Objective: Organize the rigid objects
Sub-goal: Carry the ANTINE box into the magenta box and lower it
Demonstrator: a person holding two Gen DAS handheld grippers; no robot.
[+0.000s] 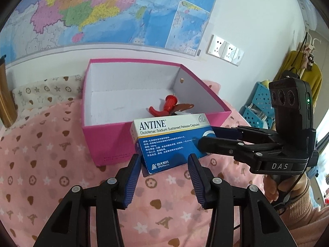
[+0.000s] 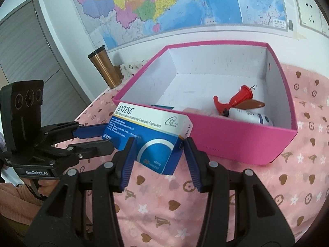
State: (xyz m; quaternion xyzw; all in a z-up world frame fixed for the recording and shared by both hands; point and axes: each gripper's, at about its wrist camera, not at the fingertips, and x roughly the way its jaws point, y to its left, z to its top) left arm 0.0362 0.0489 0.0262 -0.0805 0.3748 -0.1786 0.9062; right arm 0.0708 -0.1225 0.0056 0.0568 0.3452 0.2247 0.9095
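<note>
A blue and white ANTINE medicine box (image 1: 168, 142) (image 2: 152, 135) is held tilted just above the pink bedspread, against the front wall of an open pink storage box (image 1: 107, 142) (image 2: 246, 140). My left gripper (image 1: 163, 162) holds one end of it, fingers touching both sides. My right gripper (image 2: 158, 144) clamps the other end; it also shows in the left wrist view (image 1: 207, 135). Inside the pink box lie a red corkscrew (image 1: 164, 107) (image 2: 236, 100) and a white bottle (image 2: 248, 116).
A copper tumbler (image 2: 104, 68) stands at the bed's far left by the wall. A map covers the wall behind. A blue plastic basket (image 1: 259, 103) and a yellow garment (image 1: 296, 70) are to the right of the bed. Wall sockets (image 1: 224, 49) sit above.
</note>
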